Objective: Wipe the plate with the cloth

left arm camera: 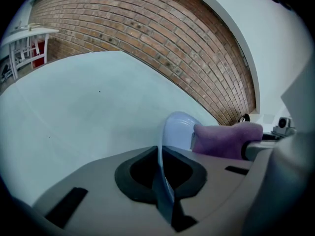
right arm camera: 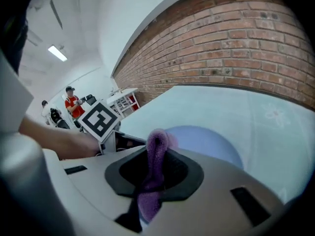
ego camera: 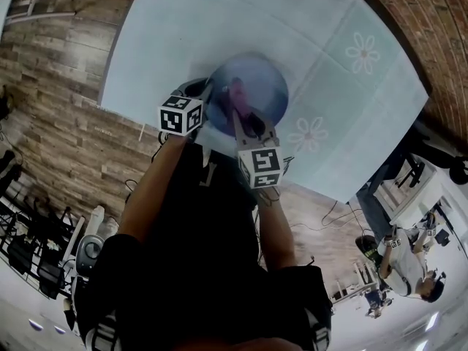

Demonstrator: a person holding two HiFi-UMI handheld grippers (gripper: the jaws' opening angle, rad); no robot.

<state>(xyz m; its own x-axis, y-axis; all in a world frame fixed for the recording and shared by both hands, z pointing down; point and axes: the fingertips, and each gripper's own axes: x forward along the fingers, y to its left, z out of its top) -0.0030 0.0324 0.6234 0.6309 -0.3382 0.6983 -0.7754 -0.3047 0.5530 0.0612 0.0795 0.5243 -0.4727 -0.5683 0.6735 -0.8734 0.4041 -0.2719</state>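
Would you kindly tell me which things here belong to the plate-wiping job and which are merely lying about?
In the job: the plate, its rim gripped by the left tongs; the purple cloth, pinched in the right tongs.

Just about: the flower-print table, the brick wall, the white rack, a bystander in red.

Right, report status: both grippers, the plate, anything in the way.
Left gripper shut on plate rim. Right gripper shut on purple cloth, cloth beside plate. Nothing seen in the way.
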